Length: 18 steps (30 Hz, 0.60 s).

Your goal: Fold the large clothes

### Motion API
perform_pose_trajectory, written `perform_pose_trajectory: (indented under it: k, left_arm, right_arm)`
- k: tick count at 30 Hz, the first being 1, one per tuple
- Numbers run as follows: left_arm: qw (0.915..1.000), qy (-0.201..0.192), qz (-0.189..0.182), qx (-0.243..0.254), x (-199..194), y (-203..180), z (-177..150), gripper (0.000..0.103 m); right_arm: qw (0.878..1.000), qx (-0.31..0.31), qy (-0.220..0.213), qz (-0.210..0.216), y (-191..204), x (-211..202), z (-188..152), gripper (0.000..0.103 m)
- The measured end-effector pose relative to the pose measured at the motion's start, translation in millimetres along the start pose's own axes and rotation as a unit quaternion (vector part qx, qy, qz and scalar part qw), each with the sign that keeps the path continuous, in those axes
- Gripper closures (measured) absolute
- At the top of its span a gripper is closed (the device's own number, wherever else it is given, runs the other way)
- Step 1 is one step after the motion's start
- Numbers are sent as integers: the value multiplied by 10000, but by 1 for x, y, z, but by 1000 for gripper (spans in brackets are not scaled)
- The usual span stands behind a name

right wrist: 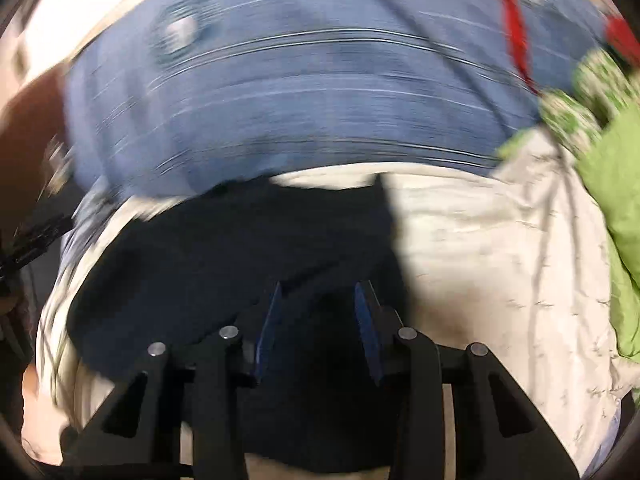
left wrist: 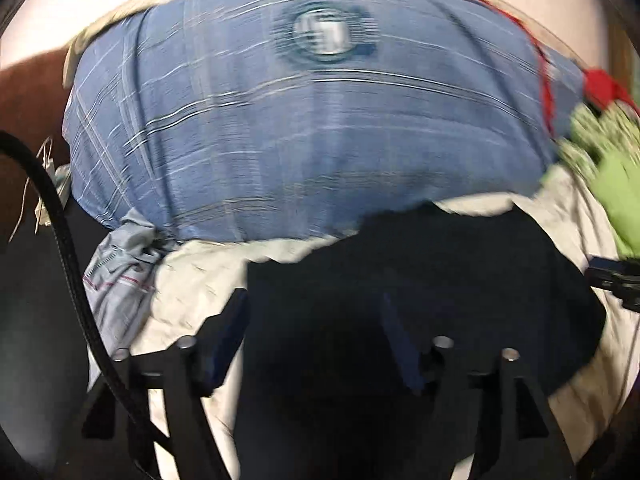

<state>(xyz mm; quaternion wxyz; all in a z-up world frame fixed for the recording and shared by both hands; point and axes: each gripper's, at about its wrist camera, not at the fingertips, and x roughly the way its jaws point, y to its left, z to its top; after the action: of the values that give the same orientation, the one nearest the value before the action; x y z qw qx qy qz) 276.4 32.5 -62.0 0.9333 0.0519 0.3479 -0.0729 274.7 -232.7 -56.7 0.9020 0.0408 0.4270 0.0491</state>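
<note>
A dark navy garment [left wrist: 420,280] lies on a pale sheet [left wrist: 200,280], in front of a large blue plaid cloth [left wrist: 300,120] with a round emblem. My left gripper [left wrist: 312,304] is open, its fingers spread over the near edge of the dark garment. In the right wrist view the same dark garment [right wrist: 224,256] lies under my right gripper [right wrist: 318,292], which is open with blue pads [right wrist: 366,320] either side of its cloth. The blue plaid cloth [right wrist: 300,100] lies beyond. Both views are motion-blurred.
A green patterned cloth [left wrist: 608,184] and a red strap [left wrist: 600,84] lie at the right; they also show in the right wrist view, the green cloth [right wrist: 612,184] and the strap [right wrist: 514,32]. A black cable [left wrist: 60,220] crosses the left. The pale sheet [right wrist: 500,260] spreads right.
</note>
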Motion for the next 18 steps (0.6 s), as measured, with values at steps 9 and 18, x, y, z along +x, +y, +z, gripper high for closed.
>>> perform_pose_trajectory:
  k: [9, 18]
  left_arm:
    - [9891, 1174, 345, -820, 65, 15, -78, 61]
    - [9869, 895, 457, -1264, 32, 23, -60, 56]
  right_arm:
    - [9950, 7, 633, -776, 1, 56, -45, 73]
    - [9921, 327, 321, -1169, -33, 16, -52, 77]
